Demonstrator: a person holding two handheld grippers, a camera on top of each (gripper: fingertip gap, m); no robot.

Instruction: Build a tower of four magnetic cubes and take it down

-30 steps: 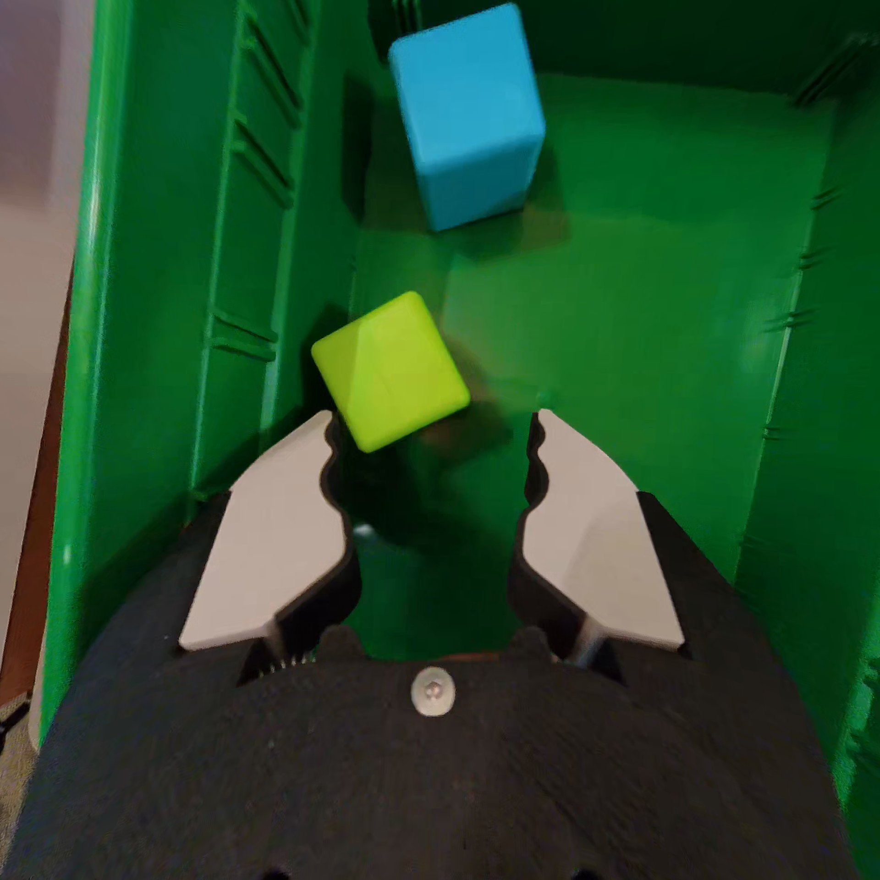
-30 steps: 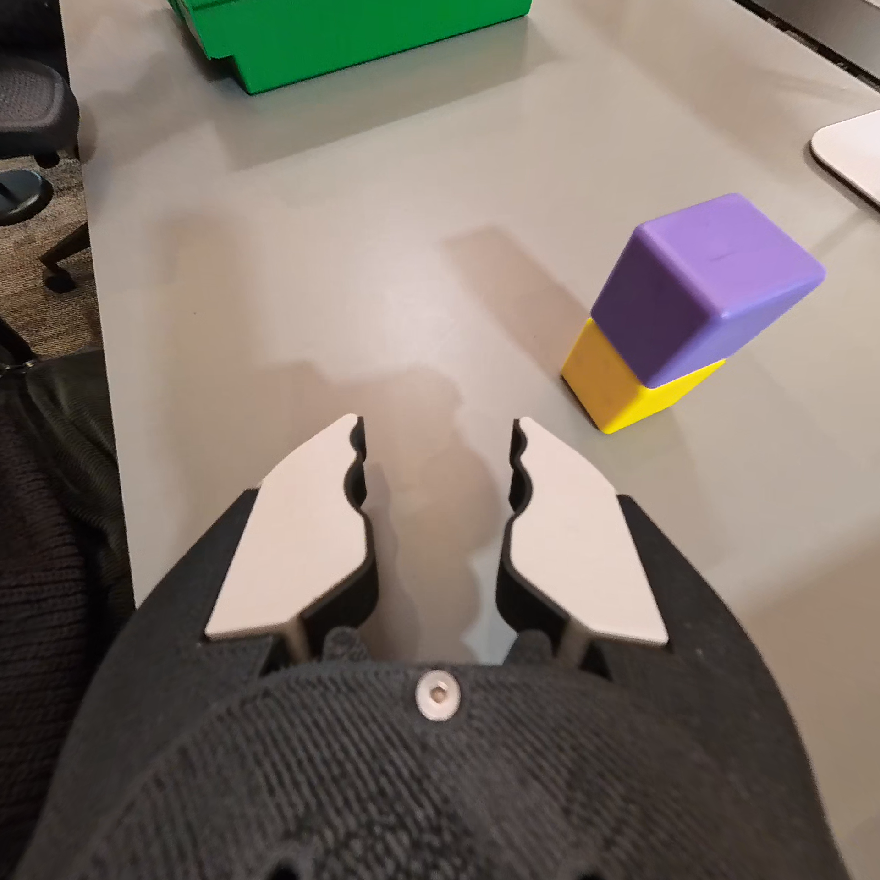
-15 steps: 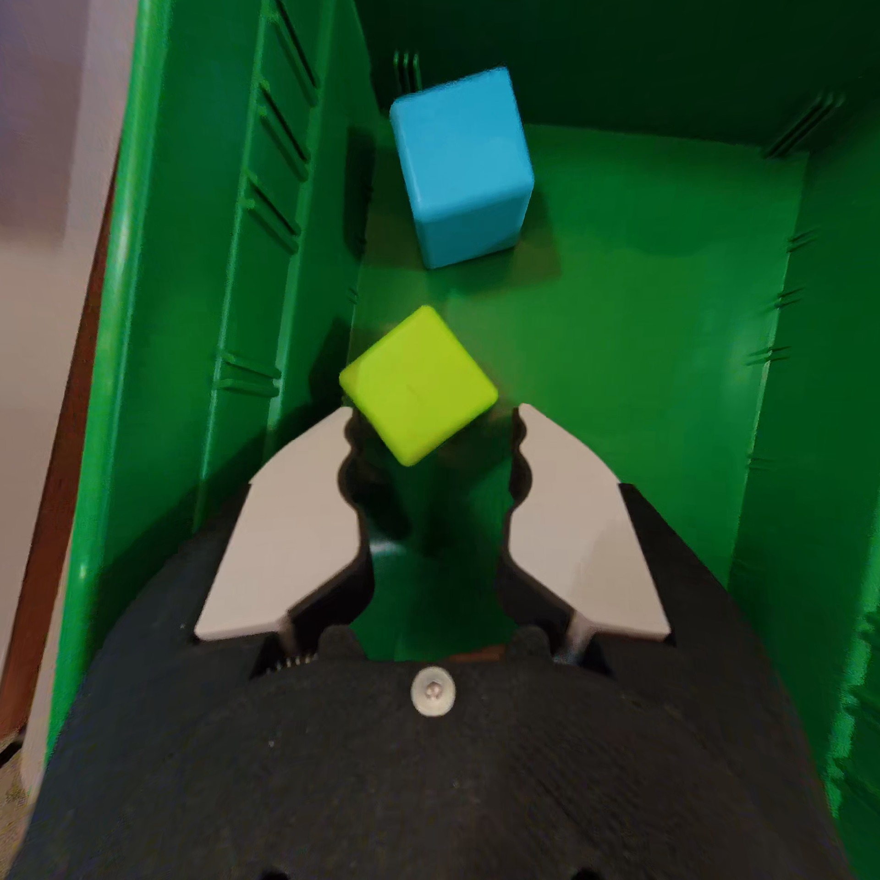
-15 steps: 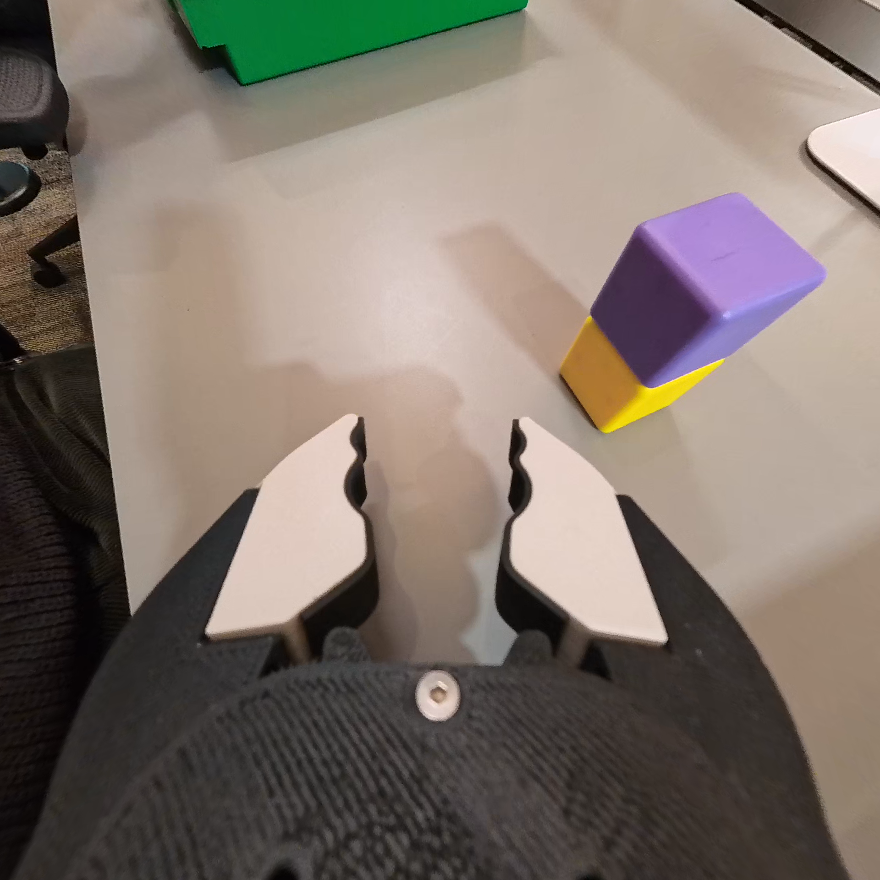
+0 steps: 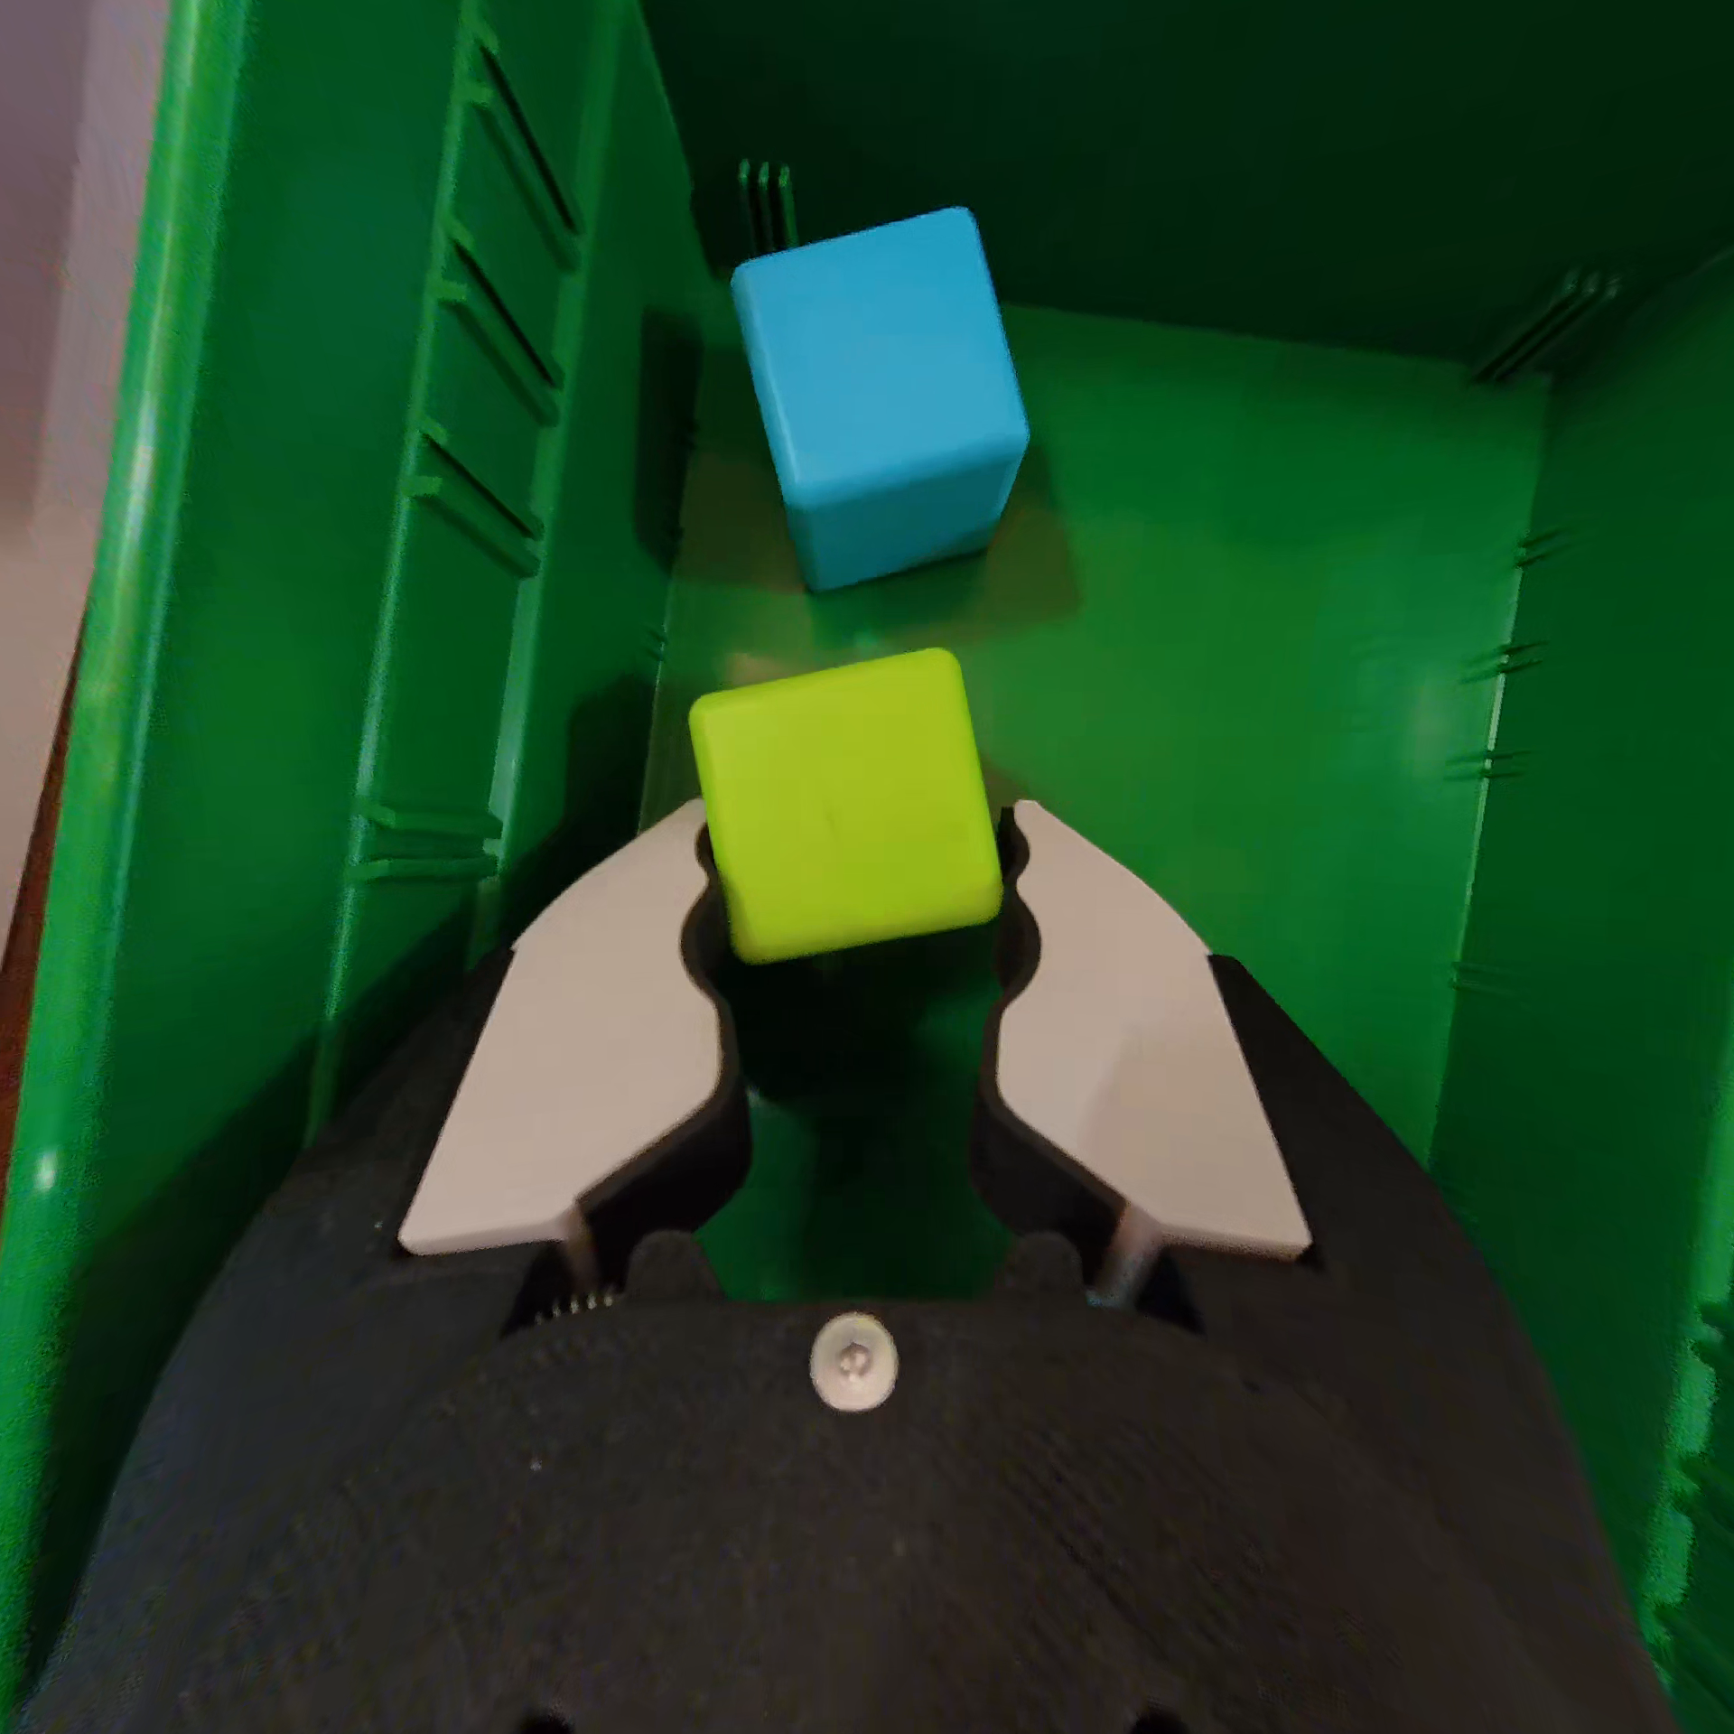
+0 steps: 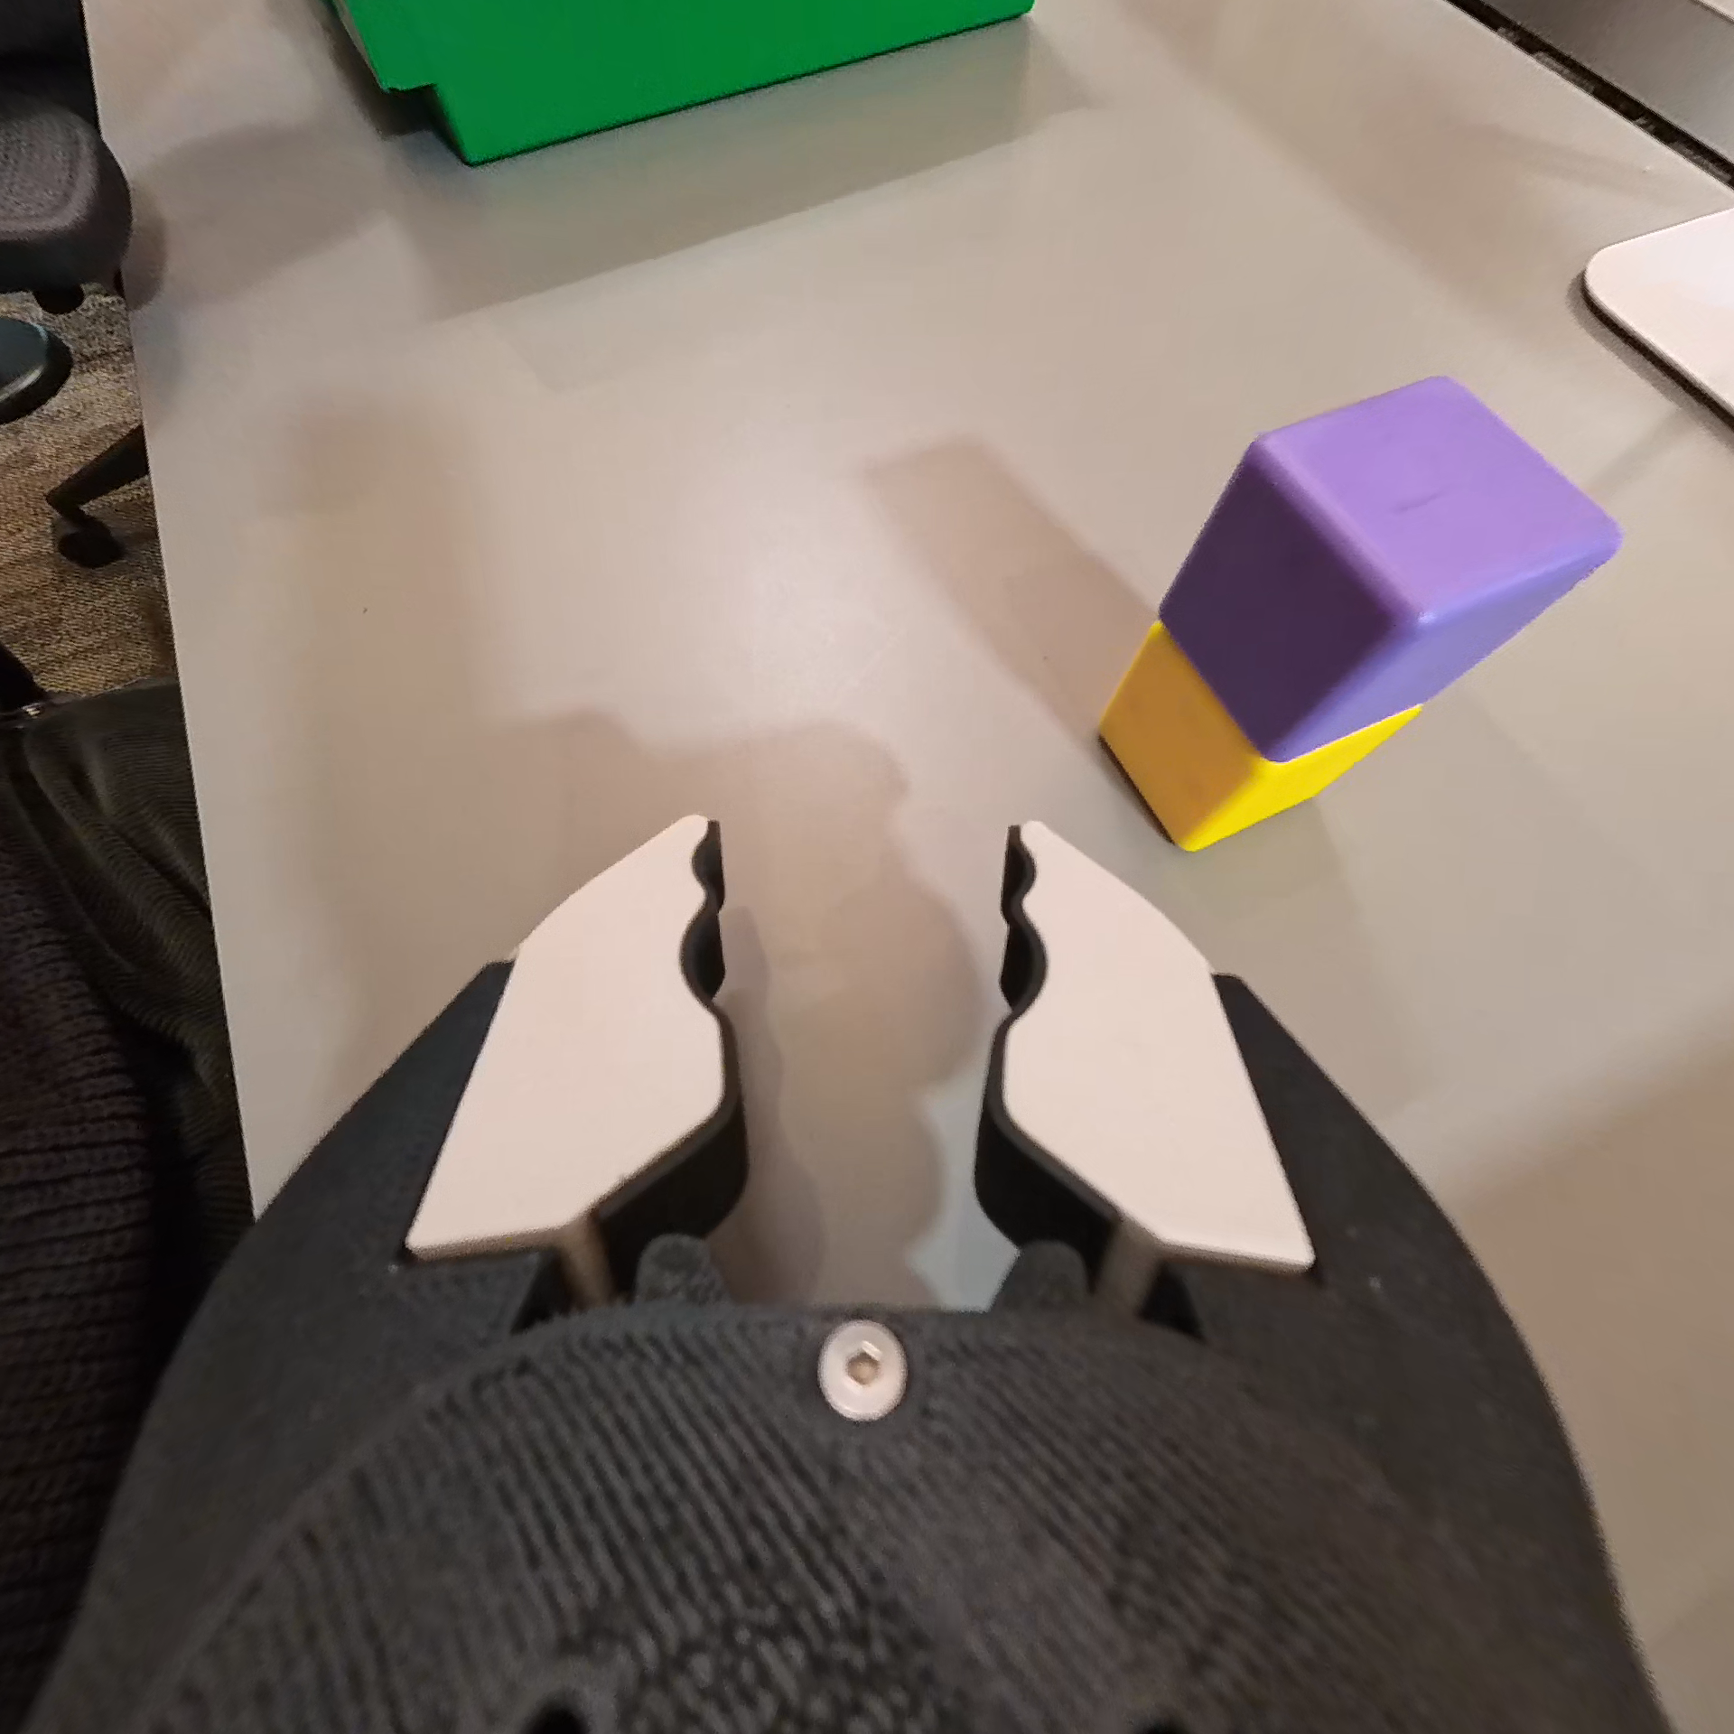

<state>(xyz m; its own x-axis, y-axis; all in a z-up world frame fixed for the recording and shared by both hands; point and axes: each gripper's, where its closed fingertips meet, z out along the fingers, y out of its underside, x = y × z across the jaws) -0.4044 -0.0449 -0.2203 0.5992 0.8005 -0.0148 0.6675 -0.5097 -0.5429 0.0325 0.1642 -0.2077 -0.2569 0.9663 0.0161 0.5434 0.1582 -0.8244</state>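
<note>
Our left claw (image 5: 854,826) pinches the lime cube (image 5: 840,807) by its tips inside the green bin (image 5: 281,563); that shallow grip could slip. Right claw (image 6: 863,844) spread, idle above the surface (image 6: 657,469).

Green bin (image 6: 676,75) cut off at top; white slab (image 6: 1680,291) cropped right.

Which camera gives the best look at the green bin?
The left wrist view: the left tool is inside the green bin, showing its floor and ribbed walls. The right wrist view catches only an outer corner on the table.
</note>
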